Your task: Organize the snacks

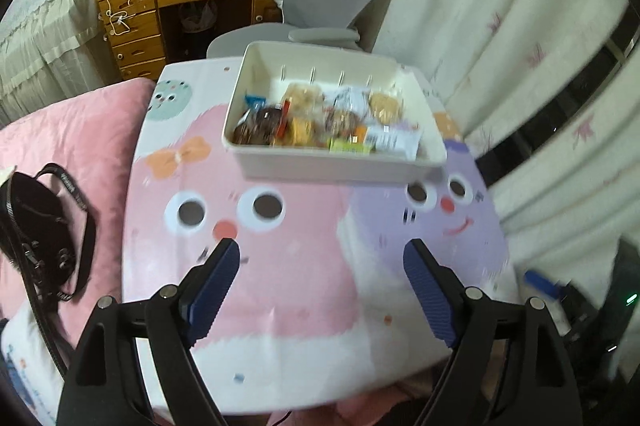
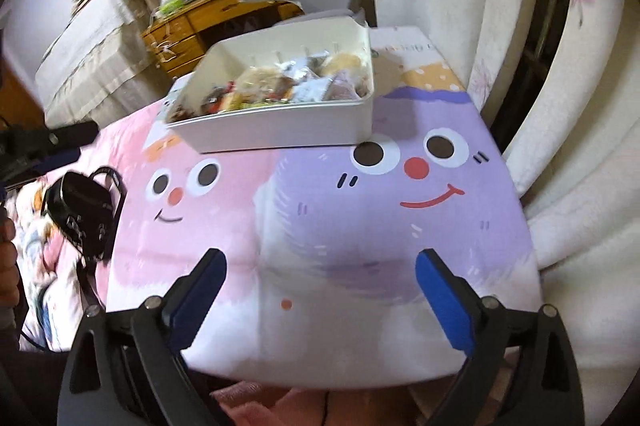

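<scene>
The cartoon-print table (image 1: 280, 286) looks cleared, so the sorting seems finished or nearly so; the white bin (image 1: 340, 166) at its far edge holds the wrapped snacks (image 1: 320, 122); a black bag (image 1: 40, 234) lies left; left gripper (image 1: 322, 258) and right gripper (image 2: 320, 266) gape empty; next needs only a check for strays

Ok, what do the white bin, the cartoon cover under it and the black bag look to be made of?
Bin: likely hard plastic, matte white, with smooth moulded walls and slots in the far wall. Cover: seems a printed fabric, matte, rounding softly over the edges. Bag: maybe leather or a look-alike, with a slight sheen and metal fittings; the blur leaves it open.
</scene>
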Demonstrator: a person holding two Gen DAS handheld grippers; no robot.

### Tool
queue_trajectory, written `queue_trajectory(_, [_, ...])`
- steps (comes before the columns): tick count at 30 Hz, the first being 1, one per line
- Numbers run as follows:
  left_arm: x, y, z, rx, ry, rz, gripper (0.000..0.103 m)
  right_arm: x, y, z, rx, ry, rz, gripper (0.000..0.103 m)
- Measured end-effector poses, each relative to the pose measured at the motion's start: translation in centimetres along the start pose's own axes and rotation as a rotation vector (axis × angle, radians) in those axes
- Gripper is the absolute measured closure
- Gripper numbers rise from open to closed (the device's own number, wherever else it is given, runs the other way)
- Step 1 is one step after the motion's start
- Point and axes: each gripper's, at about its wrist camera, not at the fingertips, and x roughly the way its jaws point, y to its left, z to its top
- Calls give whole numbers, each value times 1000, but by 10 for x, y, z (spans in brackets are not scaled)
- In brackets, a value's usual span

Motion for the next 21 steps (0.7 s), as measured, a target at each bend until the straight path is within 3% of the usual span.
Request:
queue_trajectory(4, [-28, -14, -24, 35, 4, 20, 14, -33, 10, -2, -86, -2, 33, 5])
queue_trajectory(9, [-62, -41, -31, 70, -22, 28, 8, -77, 20, 5, -203, 10, 31, 5])
queue_trajectory(17, [-102, -68, -28, -14, -91, 30, 1, -111, 13, 14, -165, 76, 65, 5])
queue_trajectory(21, [-106, -78, -37, -20, -83, 88, 1, -113, 12, 12, -138, 71, 63, 5])
